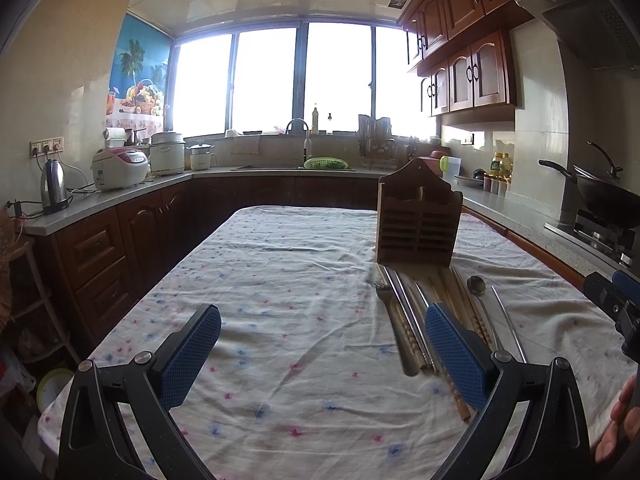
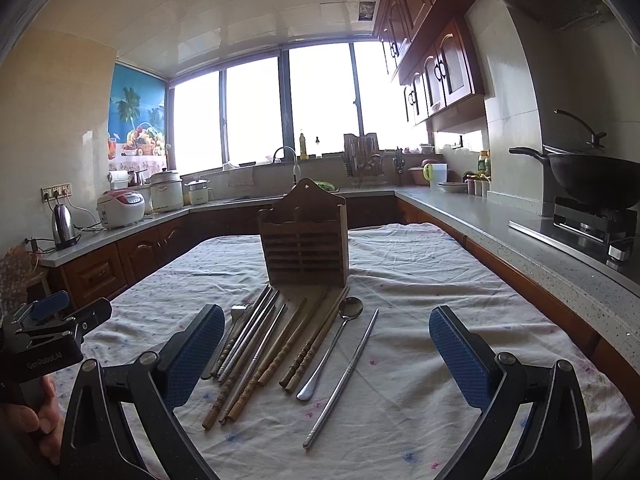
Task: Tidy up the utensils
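A brown wooden utensil holder (image 2: 304, 240) (image 1: 418, 220) stands upright on the cloth-covered table (image 2: 420, 280). In front of it lie a fork (image 2: 236, 316), several metal and wooden chopsticks (image 2: 264, 344), a metal spoon (image 2: 340, 340) and one separate metal chopstick (image 2: 348, 376), all flat on the cloth. My right gripper (image 2: 326, 348) hovers open above and just short of this row. My left gripper (image 1: 322, 348) is open over bare cloth, left of the utensils (image 1: 416, 316); its right finger hides part of the chopsticks. Each gripper shows at the edge of the other's view.
Counters run along the left, back and right. A kettle (image 1: 54, 190) and rice cookers (image 1: 120, 168) stand at left, a sink with a green basket (image 1: 326, 163) at the back, and a wok (image 2: 592, 176) on a stove at right. A hand (image 2: 24, 416) holds the left gripper.
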`<state>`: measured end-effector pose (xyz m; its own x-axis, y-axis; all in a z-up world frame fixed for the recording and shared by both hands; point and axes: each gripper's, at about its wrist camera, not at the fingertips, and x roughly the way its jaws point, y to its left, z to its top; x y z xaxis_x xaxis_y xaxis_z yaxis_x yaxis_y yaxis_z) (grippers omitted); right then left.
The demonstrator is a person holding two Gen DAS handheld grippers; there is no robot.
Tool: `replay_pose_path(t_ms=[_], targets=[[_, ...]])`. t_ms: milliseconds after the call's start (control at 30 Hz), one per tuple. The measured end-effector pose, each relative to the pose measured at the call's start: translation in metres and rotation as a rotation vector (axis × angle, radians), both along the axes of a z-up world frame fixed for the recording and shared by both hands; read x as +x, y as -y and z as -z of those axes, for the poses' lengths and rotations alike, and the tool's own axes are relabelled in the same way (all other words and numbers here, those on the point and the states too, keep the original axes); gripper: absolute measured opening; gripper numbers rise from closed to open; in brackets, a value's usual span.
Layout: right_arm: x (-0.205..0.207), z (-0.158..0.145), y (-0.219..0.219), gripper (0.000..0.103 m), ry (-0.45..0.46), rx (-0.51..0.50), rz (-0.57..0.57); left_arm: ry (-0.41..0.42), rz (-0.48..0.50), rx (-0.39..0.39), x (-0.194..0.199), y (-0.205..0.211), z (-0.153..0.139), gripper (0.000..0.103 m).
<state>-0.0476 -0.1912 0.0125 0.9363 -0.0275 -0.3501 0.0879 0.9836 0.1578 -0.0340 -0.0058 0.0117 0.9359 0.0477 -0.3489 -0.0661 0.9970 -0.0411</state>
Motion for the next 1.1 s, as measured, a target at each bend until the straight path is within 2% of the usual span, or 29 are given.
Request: replay_pose_path(t_ms=[1100], targets=[[0.0007,0.0002,0.0025,0.103,-0.003,0.021,0.001,-0.011,0.009,0.001,0.0044,0.0023,0.0059,0.102]])
